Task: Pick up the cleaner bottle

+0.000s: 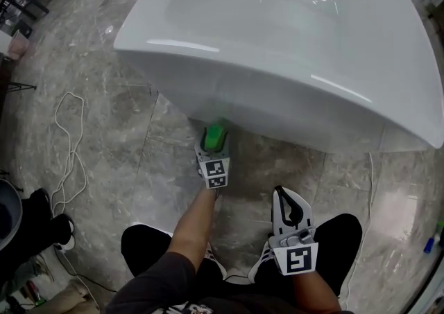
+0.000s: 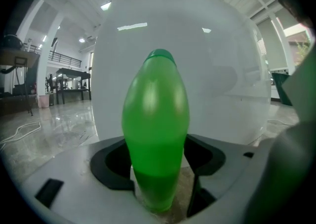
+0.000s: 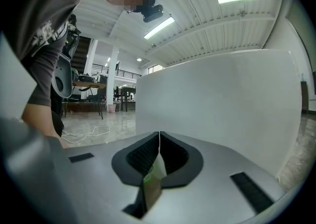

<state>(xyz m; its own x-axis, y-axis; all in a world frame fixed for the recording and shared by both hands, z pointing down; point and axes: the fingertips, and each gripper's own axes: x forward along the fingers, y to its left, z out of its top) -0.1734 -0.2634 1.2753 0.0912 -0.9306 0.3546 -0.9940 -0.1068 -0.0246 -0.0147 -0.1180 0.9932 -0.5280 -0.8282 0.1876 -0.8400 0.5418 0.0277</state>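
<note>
The cleaner bottle [image 1: 216, 134] is bright green with a green cap and stands upright on the floor, close against the white bathtub's side. In the left gripper view the bottle [image 2: 156, 129] fills the middle, and my left gripper [image 2: 158, 161] has a dark pad pressed against each side of its lower body. From the head view, the left gripper [image 1: 214, 146] reaches forward at floor level. My right gripper [image 1: 281, 193] hangs back near the person's knee; in its own view the right gripper [image 3: 159, 136] has its jaws together with nothing between them.
A large white bathtub [image 1: 291, 84] fills the space ahead, its curved wall right behind the bottle. A white cable [image 1: 69, 146] lies looped on the grey marble floor [image 1: 132, 167] at the left. The person's legs and shoes are below me.
</note>
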